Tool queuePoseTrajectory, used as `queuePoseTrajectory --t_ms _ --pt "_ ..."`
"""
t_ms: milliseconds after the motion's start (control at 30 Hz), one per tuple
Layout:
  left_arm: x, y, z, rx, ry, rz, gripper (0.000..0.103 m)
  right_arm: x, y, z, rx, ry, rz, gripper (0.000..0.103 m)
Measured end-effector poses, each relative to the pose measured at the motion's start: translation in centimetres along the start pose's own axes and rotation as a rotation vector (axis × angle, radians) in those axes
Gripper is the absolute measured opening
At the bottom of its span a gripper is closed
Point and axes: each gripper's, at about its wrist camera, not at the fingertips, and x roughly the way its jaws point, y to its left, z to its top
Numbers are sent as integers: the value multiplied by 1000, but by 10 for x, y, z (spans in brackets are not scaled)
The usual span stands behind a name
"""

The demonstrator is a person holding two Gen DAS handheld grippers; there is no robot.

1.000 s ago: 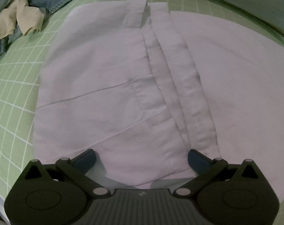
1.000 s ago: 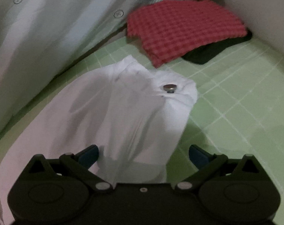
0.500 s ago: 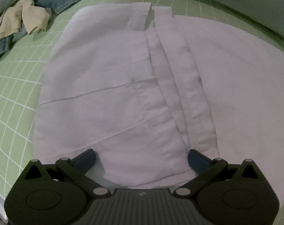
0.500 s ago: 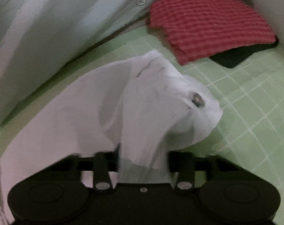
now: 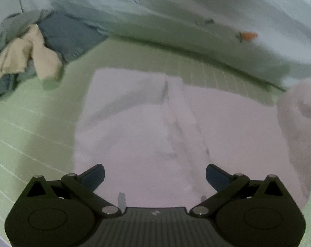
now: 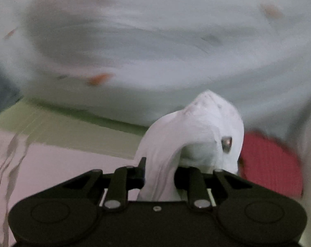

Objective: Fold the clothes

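The right tongs (image 6: 159, 177) were apart a moment ago; now they are clamped on a corner of the white garment (image 5: 134, 127) and have lifted it up. The rest lies flat on the green mat (image 5: 32, 123), under the left tongs (image 5: 155, 175), which stay apart. I think a fold is starting.

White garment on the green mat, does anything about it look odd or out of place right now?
Mostly flat, the white garment has its right end bunched up off the mat, pinched in the shut right claw. The open left claw holds nothing.
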Motion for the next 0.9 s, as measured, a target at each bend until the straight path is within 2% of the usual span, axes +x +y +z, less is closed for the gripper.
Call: queuePoseTrajectory --t_ms 100,267,333,400,633,733,767,833,867,900 --pt "-5 31 4 21 -19 15 103 -1 56 -15 -100 24 9 23" --pt "-11 62 -8 1 7 31 103 -3 149 -40 -268 65 24 25" --pt "-9 75 -12 -1 22 26 103 -8 166 -45 -319 51 -17 27" --pt "-5 85 -14 12 36 27 103 -17 164 -38 -276 45 -9 31" --pt "-10 99 -16 28 30 25 103 -48 119 -14 37 49 67 33" --pt "-11 100 -16 17 26 22 103 -56 114 -15 45 36 87 35" --pt "-10 99 -16 16 28 24 103 -58 113 -16 43 32 93 39" --pt "-9 99 -17 12 35 25 103 -63 111 -18 41 24 106 60" --pt "-8 98 -18 9 40 25 103 -66 110 -19 39 20 112 78" --pt "-7 97 -18 4 43 24 103 -67 109 -18 44 13 119 83"
